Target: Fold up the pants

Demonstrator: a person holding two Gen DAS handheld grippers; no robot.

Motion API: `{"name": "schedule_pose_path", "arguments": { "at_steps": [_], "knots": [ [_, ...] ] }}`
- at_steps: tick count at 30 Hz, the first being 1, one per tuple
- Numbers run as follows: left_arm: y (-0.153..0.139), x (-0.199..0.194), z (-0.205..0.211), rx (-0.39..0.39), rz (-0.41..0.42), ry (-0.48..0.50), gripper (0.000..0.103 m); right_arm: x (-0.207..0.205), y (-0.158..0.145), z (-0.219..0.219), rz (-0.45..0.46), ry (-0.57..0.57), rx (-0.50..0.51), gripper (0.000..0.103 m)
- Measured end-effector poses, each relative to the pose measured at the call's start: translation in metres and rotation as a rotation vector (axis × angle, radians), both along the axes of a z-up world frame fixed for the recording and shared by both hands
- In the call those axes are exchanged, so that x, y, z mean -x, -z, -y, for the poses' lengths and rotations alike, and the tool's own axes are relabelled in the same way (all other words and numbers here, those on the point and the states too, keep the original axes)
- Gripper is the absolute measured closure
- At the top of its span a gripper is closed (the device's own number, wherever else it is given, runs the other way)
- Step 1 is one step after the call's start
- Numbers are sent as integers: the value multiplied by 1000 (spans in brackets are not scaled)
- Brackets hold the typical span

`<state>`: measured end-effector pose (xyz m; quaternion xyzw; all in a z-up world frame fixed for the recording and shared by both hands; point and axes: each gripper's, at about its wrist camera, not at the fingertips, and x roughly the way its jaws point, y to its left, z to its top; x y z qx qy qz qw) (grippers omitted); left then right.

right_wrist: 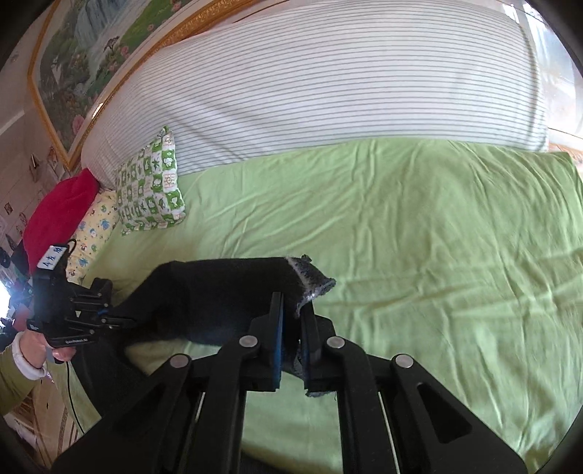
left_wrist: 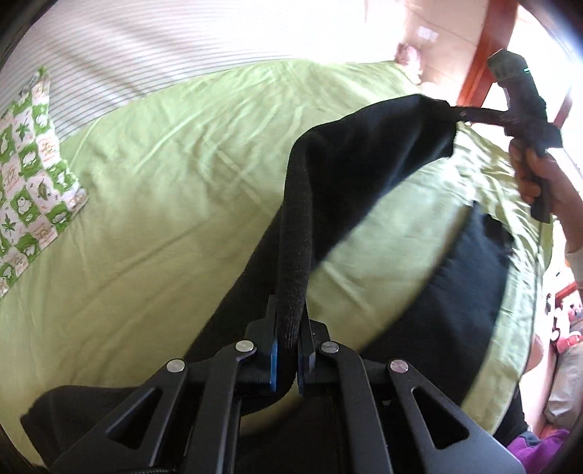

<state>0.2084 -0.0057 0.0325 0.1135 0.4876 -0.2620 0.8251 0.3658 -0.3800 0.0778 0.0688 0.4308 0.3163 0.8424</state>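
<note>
Black pants (left_wrist: 364,153) hang lifted over a green bed sheet (left_wrist: 164,175). My left gripper (left_wrist: 289,317) is shut on the ribbed black waistband. My right gripper (right_wrist: 293,310) is shut on the other end of the pants (right_wrist: 218,288), where a grey fleecy lining shows. In the left wrist view the right gripper (left_wrist: 455,111) pinches the far corner of the cloth. In the right wrist view the left gripper (right_wrist: 124,321) holds the cloth at the left. The rest of the pants (left_wrist: 455,291) drapes down onto the bed.
A white striped duvet (right_wrist: 328,84) lies at the head of the bed. A green patterned pillow (right_wrist: 151,182) sits at the left, with a red cushion (right_wrist: 58,211) beyond it. A framed picture (right_wrist: 91,32) hangs on the wall. A red wooden post (left_wrist: 488,43) stands at the bed's far side.
</note>
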Motion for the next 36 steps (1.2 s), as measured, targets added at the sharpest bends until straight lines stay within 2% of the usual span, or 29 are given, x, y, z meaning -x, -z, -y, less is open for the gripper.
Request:
{"name": "schedule_pose_path", "arguments": {
  "at_steps": [5,12,21,27,31,36],
  "knots": [
    [0,35,23,11,-7,33,98,34,7,26,18,-9,-15,94],
    [11,85,21,56,-49,31,98,77,20,50,85,-56,14,94],
    [23,114,14,92,-58,22,98,130,25,76,177,-152,-7,94],
    [30,125,16,85,-53,40,98,160,49,80,152,-225,135,95],
    [38,127,17,84,-64,51,97,163,64,92,123,-195,219,98],
    [54,132,23,36,-69,63,97,168,69,99,104,-162,223,99]
  ]
}}
